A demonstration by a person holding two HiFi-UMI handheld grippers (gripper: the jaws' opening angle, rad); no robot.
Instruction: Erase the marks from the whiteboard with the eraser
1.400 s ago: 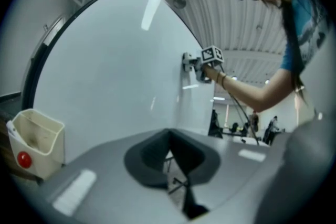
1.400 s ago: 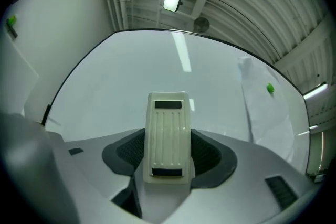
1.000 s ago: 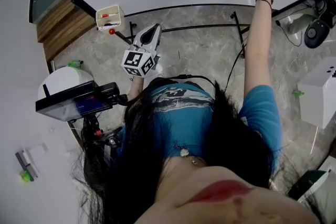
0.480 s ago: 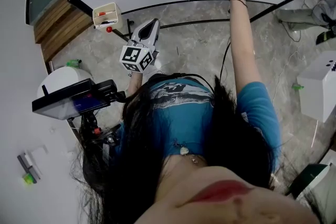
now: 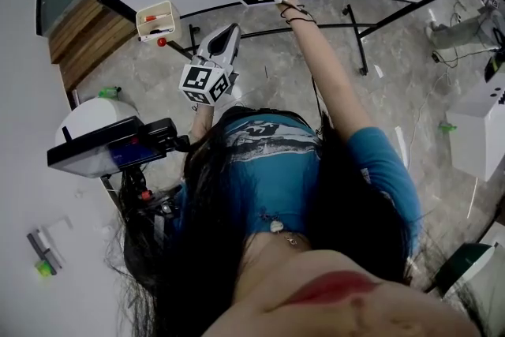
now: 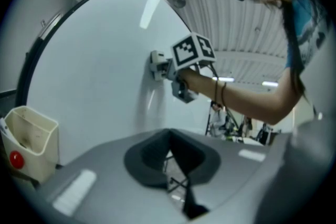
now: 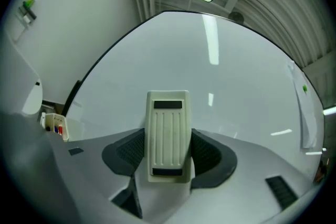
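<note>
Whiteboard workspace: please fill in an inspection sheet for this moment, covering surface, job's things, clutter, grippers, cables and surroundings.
Surface: whiteboard, upright; no marks seen on the parts in view.
Job's things: eraser, held against the board.
Clutter: tray by the board's edge, with markers in it.
Grippers: right hand-held gripper shut on the eraser; left hand-held gripper shut, empty, held low and off the board.
Cables: loose cables on the floor at the right.
Surroundings: stone floor; screen on a stand; white box.
</note>
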